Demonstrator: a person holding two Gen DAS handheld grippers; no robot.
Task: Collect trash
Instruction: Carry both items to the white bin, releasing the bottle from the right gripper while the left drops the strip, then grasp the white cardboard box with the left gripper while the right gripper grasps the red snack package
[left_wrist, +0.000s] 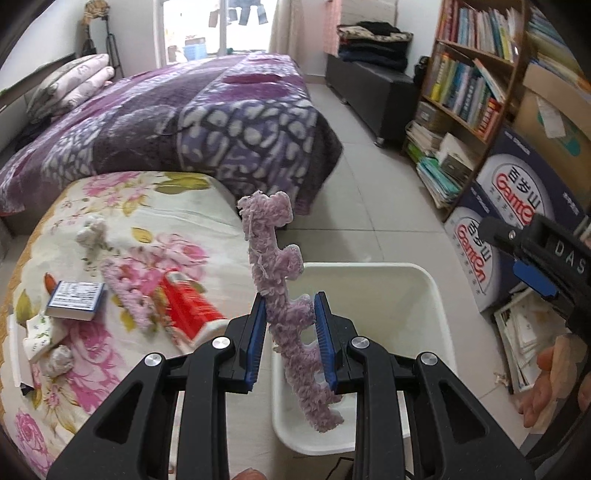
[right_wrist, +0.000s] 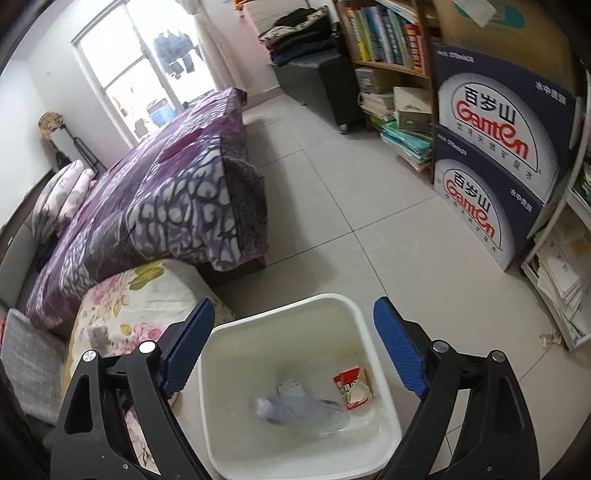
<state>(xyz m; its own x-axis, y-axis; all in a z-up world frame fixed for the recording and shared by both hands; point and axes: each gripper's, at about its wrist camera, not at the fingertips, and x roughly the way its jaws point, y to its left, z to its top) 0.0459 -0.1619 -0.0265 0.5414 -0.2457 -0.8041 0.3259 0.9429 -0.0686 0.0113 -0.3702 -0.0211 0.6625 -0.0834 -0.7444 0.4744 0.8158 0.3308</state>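
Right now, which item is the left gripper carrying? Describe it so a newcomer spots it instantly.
Find the white plastic bin on the tiled floor beside the floral-covered table. Above its near edge, the left gripper pinches a fuzzy lilac chenille strip, standing upright. Its twin lies flat on the cloth.

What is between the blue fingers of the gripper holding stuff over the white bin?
In the left wrist view, a fluffy purple strip stands pinched between the left gripper's blue pads, over the white bin.
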